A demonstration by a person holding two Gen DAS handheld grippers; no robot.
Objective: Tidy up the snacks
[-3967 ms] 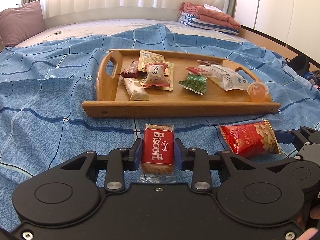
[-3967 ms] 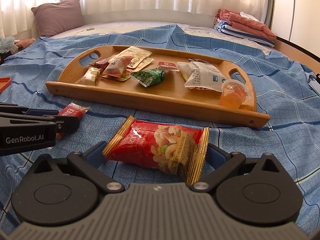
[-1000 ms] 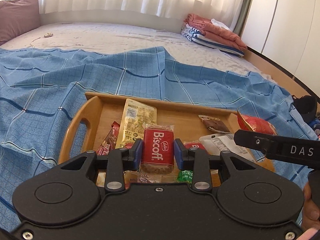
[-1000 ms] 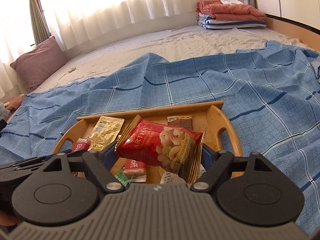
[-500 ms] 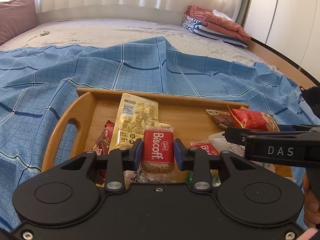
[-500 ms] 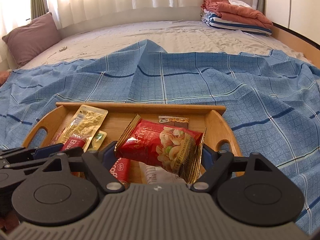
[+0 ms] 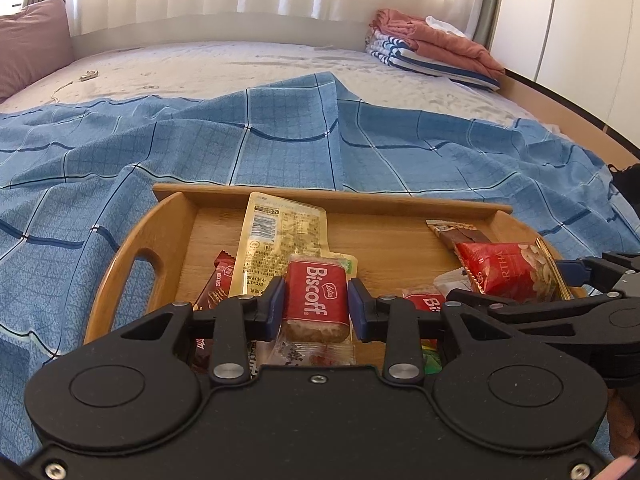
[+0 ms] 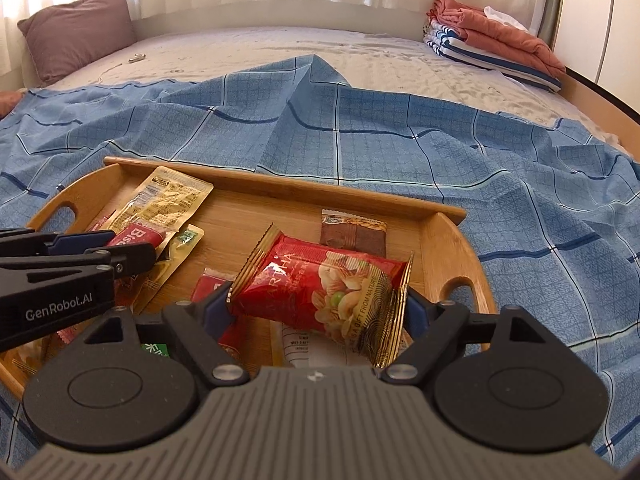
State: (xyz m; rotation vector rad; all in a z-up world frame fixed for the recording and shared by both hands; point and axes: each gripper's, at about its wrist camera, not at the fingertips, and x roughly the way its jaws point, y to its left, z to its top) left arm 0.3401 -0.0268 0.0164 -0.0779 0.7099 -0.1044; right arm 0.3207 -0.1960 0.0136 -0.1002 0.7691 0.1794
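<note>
Both snacks now over tray; R tongs opening.

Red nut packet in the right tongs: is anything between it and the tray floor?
Yes. A white packet and a red packet lie on the wooden tray under the red nut packet; bare wood shows just behind them.

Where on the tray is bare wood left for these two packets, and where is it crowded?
Bare wood on the tray: between the yellow packet and brown bar, along the far rim, and just inside the left handle. The near side, under both grippers, is crowded.
</note>
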